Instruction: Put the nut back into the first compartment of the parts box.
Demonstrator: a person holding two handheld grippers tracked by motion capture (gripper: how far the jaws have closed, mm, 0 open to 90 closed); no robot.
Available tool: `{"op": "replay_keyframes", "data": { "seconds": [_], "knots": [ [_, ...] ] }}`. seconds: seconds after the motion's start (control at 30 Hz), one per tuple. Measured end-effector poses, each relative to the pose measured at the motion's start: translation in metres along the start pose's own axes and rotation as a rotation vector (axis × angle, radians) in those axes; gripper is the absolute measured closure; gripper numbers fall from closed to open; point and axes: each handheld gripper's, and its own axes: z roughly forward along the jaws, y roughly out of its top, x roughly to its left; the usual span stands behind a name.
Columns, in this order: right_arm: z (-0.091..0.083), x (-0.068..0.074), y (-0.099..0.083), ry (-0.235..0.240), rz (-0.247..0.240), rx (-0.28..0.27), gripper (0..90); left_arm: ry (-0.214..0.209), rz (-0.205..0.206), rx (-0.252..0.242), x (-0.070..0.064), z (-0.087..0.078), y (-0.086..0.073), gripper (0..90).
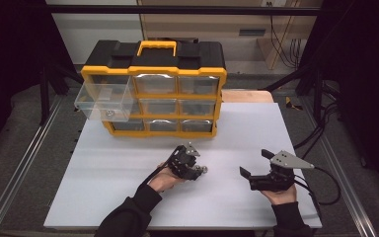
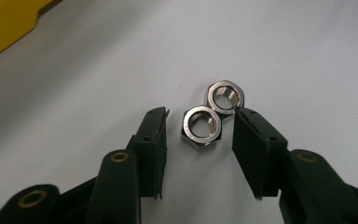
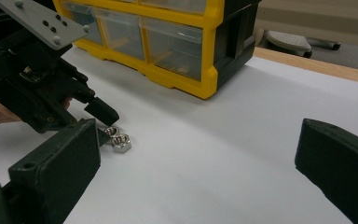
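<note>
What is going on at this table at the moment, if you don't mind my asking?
A person holds a claw in each hand. The left claw is open and lowered around one of two steel hex nuts lying on the white table, not yet closed. The right claw waits open nearby. One clear drawer of the yellow organizer stands pulled out.

A white bench [image 1: 128, 168] is carrying everything here. Toward its far edge a yellow-and-black drawer cabinet [image 1: 177, 96] is standing upright on it, with one clear drawer [image 1: 103, 101] (the top left one) sticking out over the surface. Nearer the front, two steel hex nuts [image 2: 212, 112] are lying flat on the white top, touching each other, well apart from the cabinet.
</note>
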Motion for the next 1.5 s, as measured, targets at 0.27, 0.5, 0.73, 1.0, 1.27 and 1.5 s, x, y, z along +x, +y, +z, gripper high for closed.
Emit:
{"op": "replay_keyframes", "data": {
  "seconds": [0.27,0.5,0.73,1.0,1.27,1.5],
  "knots": [
    [0.0,0.0,0.0,-0.001,0.005,0.0,0.5,-0.012,0.005,0.008,-0.002,0.002,0.001,61.1],
    [0.0,0.0,0.0,0.0,0.004,-0.001,0.5,-0.008,0.014,0.013,-0.002,0.001,0.001,64.4],
    [0.0,0.0,0.0,0.002,0.0,0.0,0.5,0.021,0.018,0.027,-0.005,0.002,0.003,69.0],
    [0.0,0.001,0.0,0.002,0.005,-0.001,0.5,0.033,0.018,0.048,-0.007,0.001,0.005,69.5],
    [-0.001,0.001,0.0,0.002,0.005,-0.001,0.5,0.036,0.029,0.048,-0.008,-0.005,0.005,69.5],
    [0.0,0.001,0.0,-0.001,0.002,-0.001,0.5,0.04,0.032,0.032,-0.008,-0.019,0.006,69.5]
  ]
}}
